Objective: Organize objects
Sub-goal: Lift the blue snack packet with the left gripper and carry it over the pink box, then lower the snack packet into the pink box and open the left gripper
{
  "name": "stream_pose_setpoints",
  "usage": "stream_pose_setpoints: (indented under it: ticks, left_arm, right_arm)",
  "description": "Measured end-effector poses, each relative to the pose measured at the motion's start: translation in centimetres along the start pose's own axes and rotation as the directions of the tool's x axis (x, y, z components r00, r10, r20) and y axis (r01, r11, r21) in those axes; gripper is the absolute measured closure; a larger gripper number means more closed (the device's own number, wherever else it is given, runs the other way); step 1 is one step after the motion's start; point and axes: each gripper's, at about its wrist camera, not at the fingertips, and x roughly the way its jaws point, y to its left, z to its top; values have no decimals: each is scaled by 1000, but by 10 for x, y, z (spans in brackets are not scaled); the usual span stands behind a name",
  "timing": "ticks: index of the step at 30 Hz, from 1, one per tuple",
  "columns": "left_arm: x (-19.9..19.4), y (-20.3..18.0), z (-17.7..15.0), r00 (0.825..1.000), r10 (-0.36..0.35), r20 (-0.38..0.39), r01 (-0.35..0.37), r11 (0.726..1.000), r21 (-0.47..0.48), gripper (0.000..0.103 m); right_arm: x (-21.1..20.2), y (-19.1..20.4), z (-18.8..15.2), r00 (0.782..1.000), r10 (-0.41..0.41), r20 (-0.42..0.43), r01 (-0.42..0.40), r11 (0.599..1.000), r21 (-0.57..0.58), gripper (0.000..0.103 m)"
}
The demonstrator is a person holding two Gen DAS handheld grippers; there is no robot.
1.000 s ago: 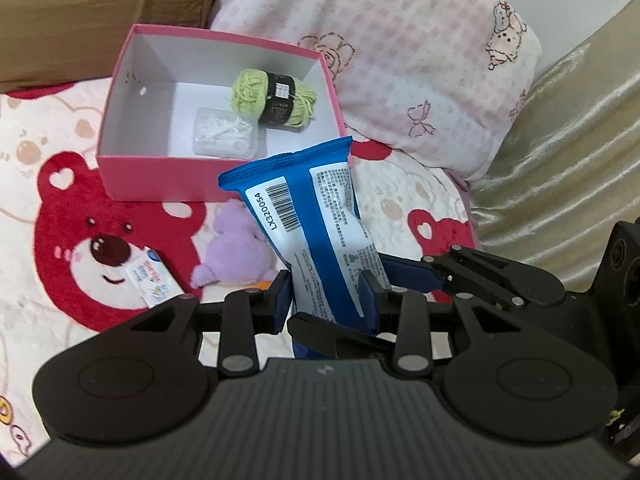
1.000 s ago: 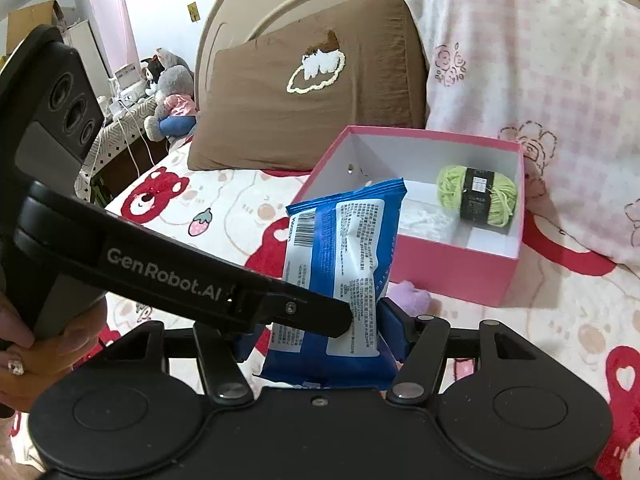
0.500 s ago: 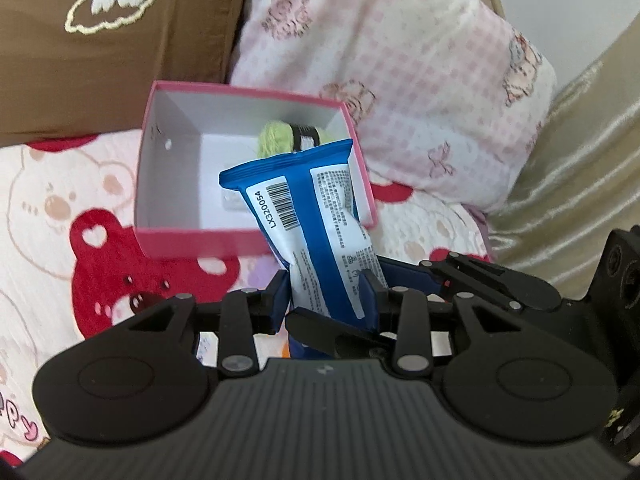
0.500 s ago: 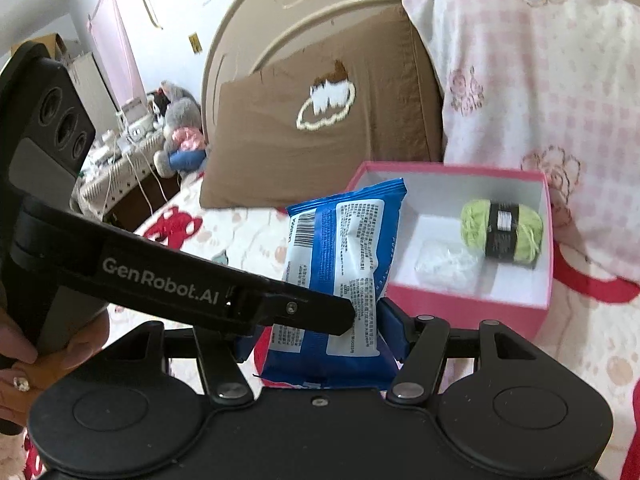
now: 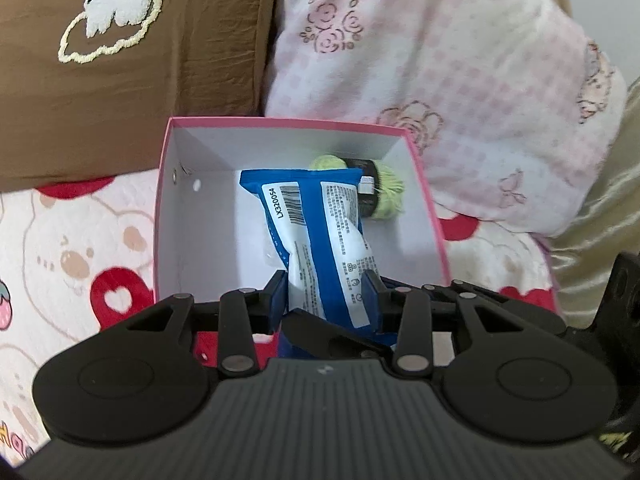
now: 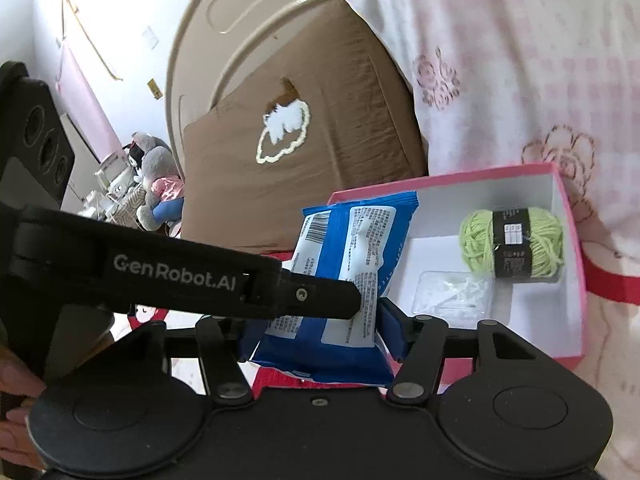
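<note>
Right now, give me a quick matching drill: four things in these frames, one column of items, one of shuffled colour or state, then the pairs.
1. blue packet
2. yarn ball
3. box
4. clear bag

a. pink outside, white inside
b. lime green, black label
c. gripped by both grippers
d. lying on the box floor, by the yarn

Pairs: 1-c, 2-b, 3-a, 4-d

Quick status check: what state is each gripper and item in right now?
left gripper: shut on blue snack packet
right gripper: shut on blue snack packet
blue snack packet: sealed, held over pink box
pink box: open, no lid on
green yarn ball: wound, banded, lying in box
clear plastic bag: lying flat in box
</note>
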Motion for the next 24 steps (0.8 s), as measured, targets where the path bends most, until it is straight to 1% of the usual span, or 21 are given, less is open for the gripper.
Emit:
stream_pose_setpoints:
  ticks: [3, 5, 6, 8, 11, 15, 17, 21, 23, 24]
  left_arm:
    - [15, 9, 10, 1000, 13, -9, -13, 1000, -3, 65]
    - [24, 18, 19, 1000, 25, -17, -25, 999, -24, 65]
    - [28, 21, 22, 999, 40, -20, -40, 999, -34, 67]
    - [35, 22, 24, 998, 62, -19, -62, 998, -13, 67]
    - [47, 25, 25, 996, 84, -41, -84, 996, 8, 67]
    - [64, 36, 29, 993, 93, -70, -94, 996, 0, 67]
    - [72, 41, 30, 992, 99, -77, -99, 995, 4, 67]
    - [88, 51, 29, 986, 132, -106, -132, 991, 9, 68]
    - [98, 51, 29, 979, 156, -133, -150, 987, 50, 69]
    - [103, 52, 29, 975, 168, -143, -162, 986, 50, 69]
  right_arm:
    - [19, -11, 10, 999, 7, -36, -6, 1000, 25, 39]
    - [31, -14, 15, 999, -2, -47, 3, 1000, 12, 39]
    - [38, -16, 17, 999, -2, -53, 2, 1000, 9, 40]
    - [50, -20, 18, 998, 13, -70, -13, 1000, 1, 42]
    - [63, -22, 16, 996, 9, -85, -13, 999, -42, 42]
    - [79, -34, 15, 993, 41, -110, -44, 999, -30, 43]
    - [89, -35, 13, 992, 33, -124, -40, 998, -50, 43]
    - [112, -35, 11, 987, 14, -161, -28, 996, -81, 43]
    - [123, -38, 9, 983, 20, -182, -35, 996, -78, 43]
    - [128, -40, 9, 981, 17, -193, -32, 997, -74, 43]
